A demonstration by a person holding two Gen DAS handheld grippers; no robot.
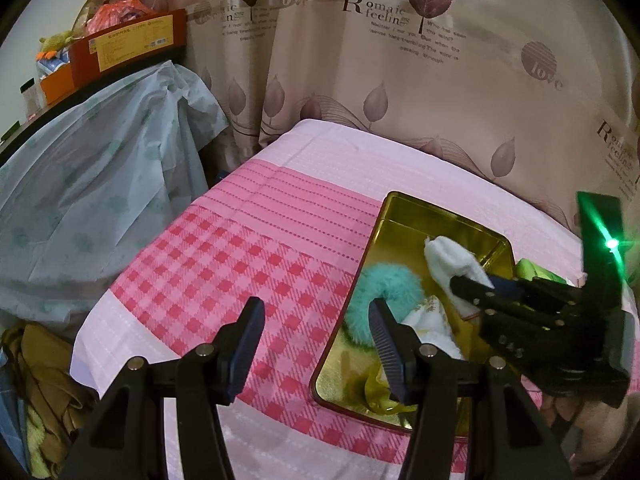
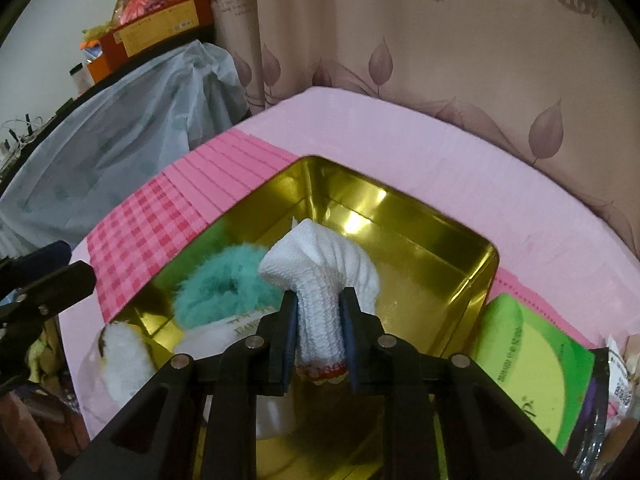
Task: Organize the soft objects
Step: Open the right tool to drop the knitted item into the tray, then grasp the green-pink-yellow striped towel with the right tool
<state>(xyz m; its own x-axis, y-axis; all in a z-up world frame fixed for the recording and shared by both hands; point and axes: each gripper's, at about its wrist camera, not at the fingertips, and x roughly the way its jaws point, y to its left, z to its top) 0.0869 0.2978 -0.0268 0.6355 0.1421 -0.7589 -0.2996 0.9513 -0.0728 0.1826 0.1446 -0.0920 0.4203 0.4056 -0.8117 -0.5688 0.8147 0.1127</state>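
**Right gripper holding sock over tin, release pending**

Pink checked bedcover (image 1: 224, 248) carries the gold tin (image 2: 476, 276), open side up. Already inside it: teal fluffy scrunchie (image 2: 224, 284) at the left, white cloth (image 2: 236, 332) just beside it.

Right gripper (image 2: 319, 312) is clamped on the white ribbed sock (image 2: 320, 264), pinched near its cuff end. Sock's long axis runs away from the fingers, toe end drooping toward the tin's far right area, which looks bare. So the drop point is straight ahead and down; my read is lower, then release.

Left gripper (image 1: 316, 320) sits with fingers spread, holding nothing, at the tin's left wall. It's near but not needed.

Green packet (image 2: 532, 364) lies outside the tin, right.
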